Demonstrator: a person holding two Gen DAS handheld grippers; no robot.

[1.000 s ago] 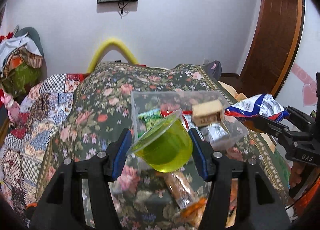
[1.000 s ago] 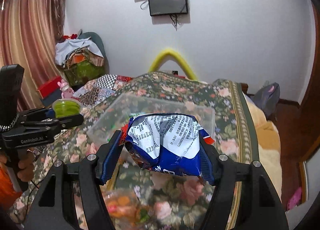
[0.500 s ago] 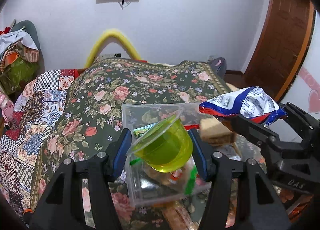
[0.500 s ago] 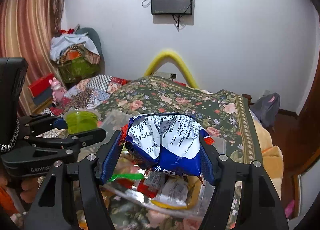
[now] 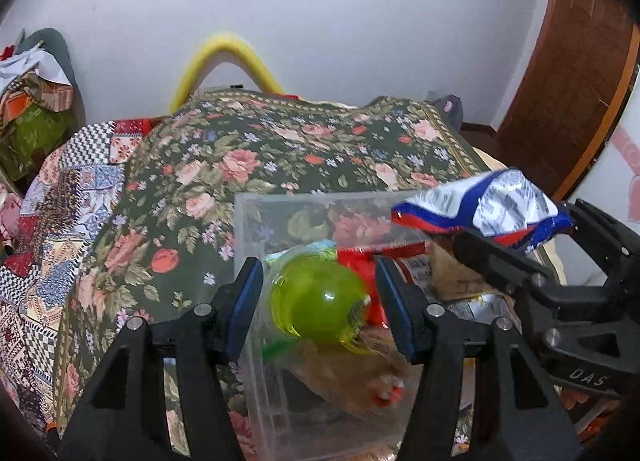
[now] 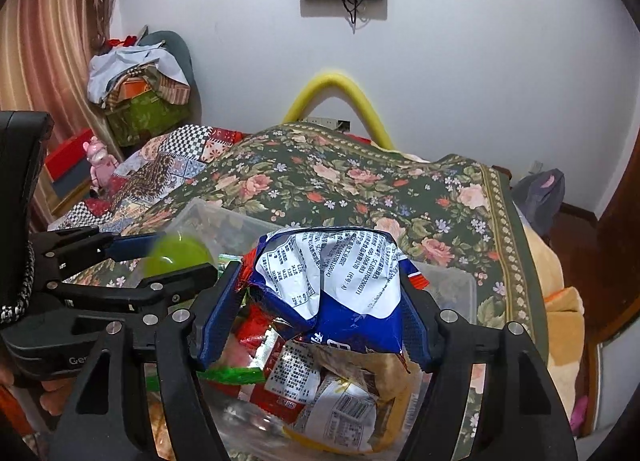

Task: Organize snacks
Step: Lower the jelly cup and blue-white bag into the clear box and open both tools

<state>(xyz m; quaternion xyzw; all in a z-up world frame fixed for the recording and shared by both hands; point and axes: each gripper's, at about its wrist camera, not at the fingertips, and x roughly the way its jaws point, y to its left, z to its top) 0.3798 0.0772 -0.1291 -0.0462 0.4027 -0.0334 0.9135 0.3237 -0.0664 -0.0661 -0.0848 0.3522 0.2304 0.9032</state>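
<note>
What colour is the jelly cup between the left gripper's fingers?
Translucent lime green jelly cup, clearest in the left wrist view.

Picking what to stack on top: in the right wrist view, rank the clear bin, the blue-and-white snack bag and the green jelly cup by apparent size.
1. clear bin
2. blue-and-white snack bag, though it looks enlarged by nearness to the camera
3. green jelly cup, blurred and partly hidden.

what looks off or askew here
The green jelly cup is tipped over and blurred, loose between the left gripper's fingers over the clear bin, as if dropping. The chip bag is crumpled between the opening right gripper's fingers.
</note>
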